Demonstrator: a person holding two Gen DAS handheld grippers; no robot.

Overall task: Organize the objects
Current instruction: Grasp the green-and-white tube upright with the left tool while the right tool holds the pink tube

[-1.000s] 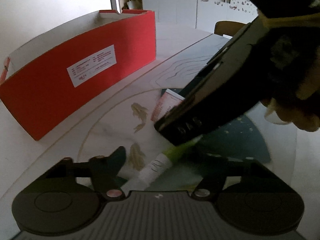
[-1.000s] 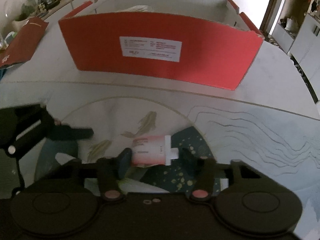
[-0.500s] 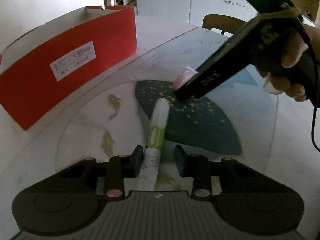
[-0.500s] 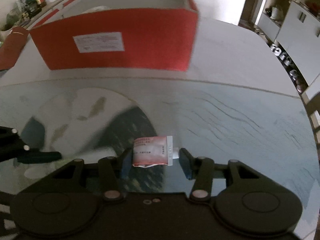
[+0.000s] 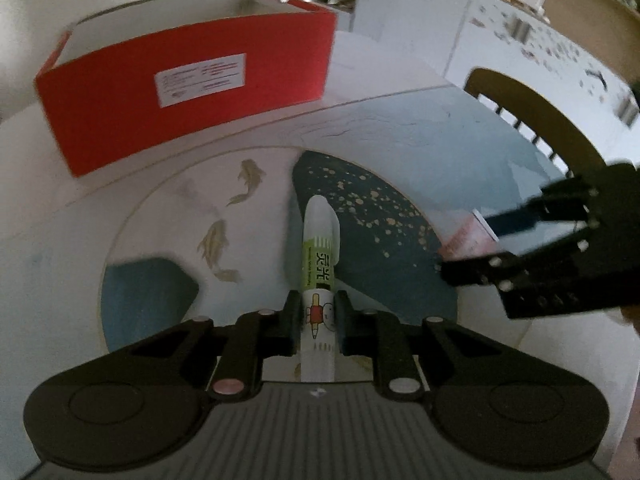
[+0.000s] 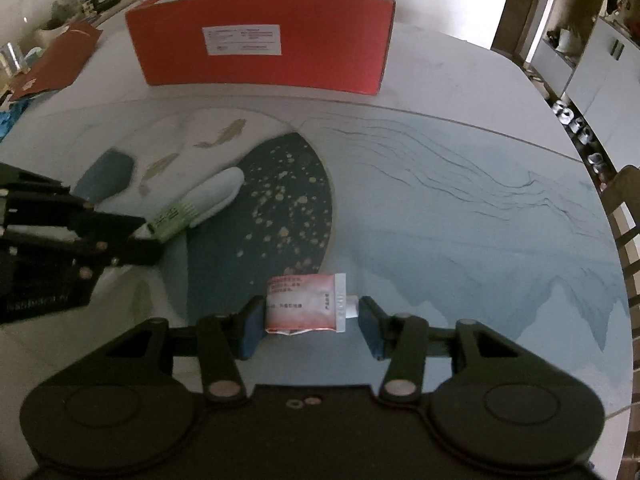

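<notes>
Surface (image 6: pixel 460 208): your work area, printed with a dark gold-flecked disc, fish and thin wavy lines; everything below is placed against the red box.
Red box (image 6: pixel 264 40): open-topped, white label on the wall facing you; it stands at the far edge of the printed area, ahead of both tools (image 5: pixel 192 88).
Chair (image 5: pixel 532 120): wooden back showing at the surface's edge, well to the right of the red box.
Left tool (image 5: pixel 316 316): you have it closed on the lower end of the marker, both fingers pressing its sides; it sits on the near side of the red box, well apart from it.
Right tool (image 6: pixel 310 318): part open around the sachet; the left finger meets the sachet's edge, the right finger is at its nozzle, and you cannot tell whether it grips.
Marker (image 5: pixel 320 256): white and green with a pale cap, pointing from your left tool toward the red box, over the dark disc (image 6: pixel 200 204).
Sachet (image 6: pixel 304 304): small, pink and white, printed text; nearer you than the red box, between the right tool's fingers.
</notes>
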